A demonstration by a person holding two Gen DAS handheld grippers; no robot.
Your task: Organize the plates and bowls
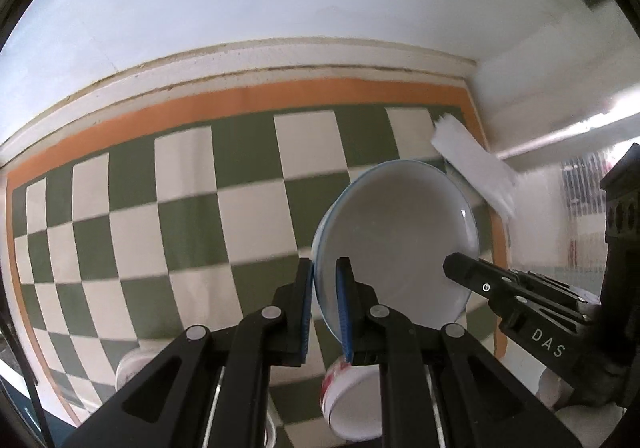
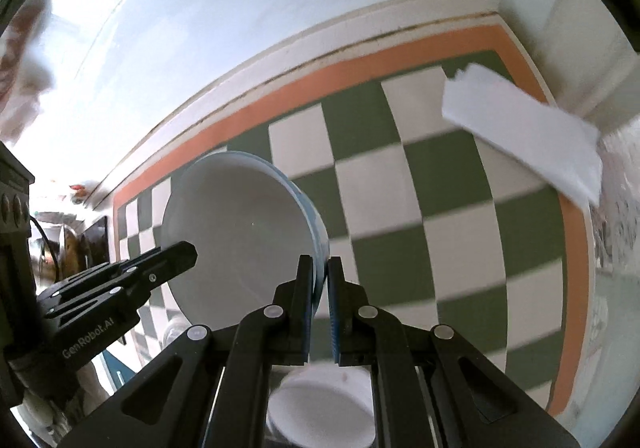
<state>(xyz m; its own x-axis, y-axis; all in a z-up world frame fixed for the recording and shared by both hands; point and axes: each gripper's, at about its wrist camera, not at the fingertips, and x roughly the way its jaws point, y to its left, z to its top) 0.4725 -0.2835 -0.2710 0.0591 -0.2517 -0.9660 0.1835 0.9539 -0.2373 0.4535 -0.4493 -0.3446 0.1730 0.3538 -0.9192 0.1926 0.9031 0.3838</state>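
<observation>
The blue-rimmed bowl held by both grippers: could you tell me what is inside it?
The blue-rimmed bowl looks empty: only bare white interior shows. The right gripper and the left gripper cover small patches near the rim.

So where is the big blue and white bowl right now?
The blue-rimmed bowl is in the air above the checkered mat, tilted and pinched at opposite rims by the left hand-held gripper and the right hand-held gripper.

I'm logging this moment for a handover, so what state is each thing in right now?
Blue-rimmed bowl: empty, tilted, held off the cloth at both rims.
Left gripper: shut on the bowl's rim.
Right gripper: shut on the opposite rim.
Red-patterned bowl: on the checkered cloth, looks empty.
White paper: lying flat near the cloth's corner.
</observation>
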